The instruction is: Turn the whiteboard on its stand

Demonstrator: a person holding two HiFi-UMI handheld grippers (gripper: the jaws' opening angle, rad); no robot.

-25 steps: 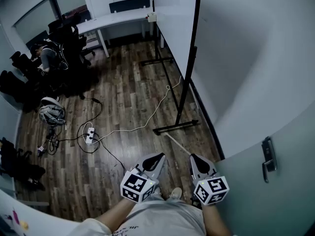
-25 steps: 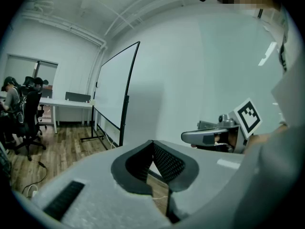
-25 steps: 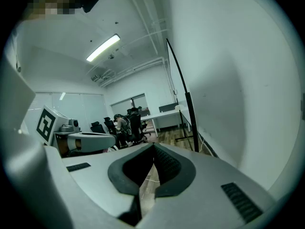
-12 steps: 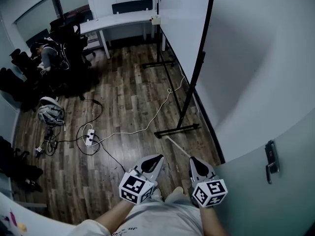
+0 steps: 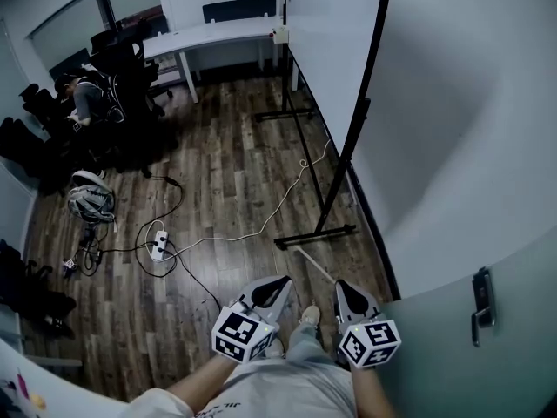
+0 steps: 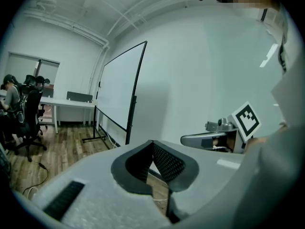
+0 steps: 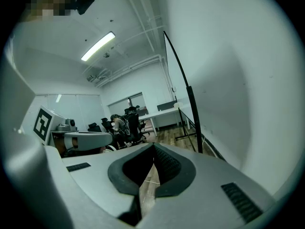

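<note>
The whiteboard stands on a black stand close to the right wall, seen nearly edge-on in the head view. Its near post drops to a floor foot; the far foot lies further back. In the left gripper view the whiteboard shows its white face ahead. The right gripper view shows only its dark edge post. My left gripper and right gripper hang side by side low in front of me, well short of the stand. Both are shut with nothing between the jaws.
A power strip with tangled cables and a white cord lie on the wood floor. A person sits among office chairs by a white desk. A door with a handle is at my right.
The view has advanced a little: the stand's near foot sits lower and further right in the picture. Both grippers stay shut and held together.
</note>
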